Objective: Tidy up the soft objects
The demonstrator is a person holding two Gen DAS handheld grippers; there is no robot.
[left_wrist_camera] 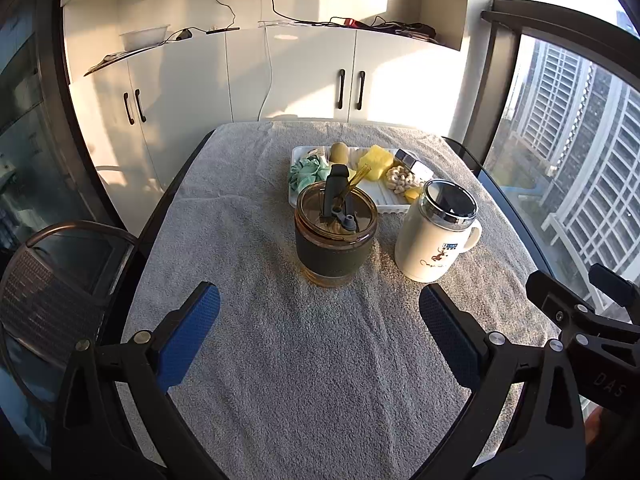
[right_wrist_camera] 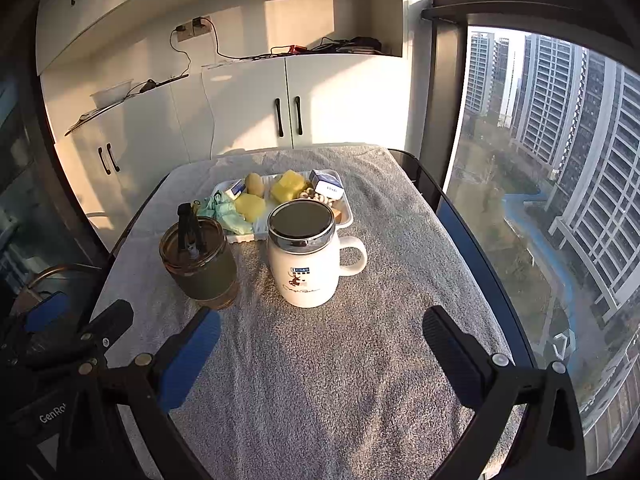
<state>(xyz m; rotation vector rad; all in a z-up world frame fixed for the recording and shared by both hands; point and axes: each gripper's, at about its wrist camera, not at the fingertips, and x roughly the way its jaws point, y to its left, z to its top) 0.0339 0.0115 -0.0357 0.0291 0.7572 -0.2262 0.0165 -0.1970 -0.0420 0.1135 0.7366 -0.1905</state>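
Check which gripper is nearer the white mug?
Right. The right gripper faces the white mug head-on; the left gripper sits opposite the glass tumbler, mug off to its right.

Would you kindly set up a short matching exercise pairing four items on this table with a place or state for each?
Things:
1. white mug
2. amber tumbler
3. teal scrunchie
4. left gripper

Descriptions:
A. lies at the white tray's left end
B. stands on the grey towel left of the other cup, with a straw in its lid
C. open and holding nothing
D. has a handle and a shiny lid

Pairs: 1-D, 2-B, 3-A, 4-C
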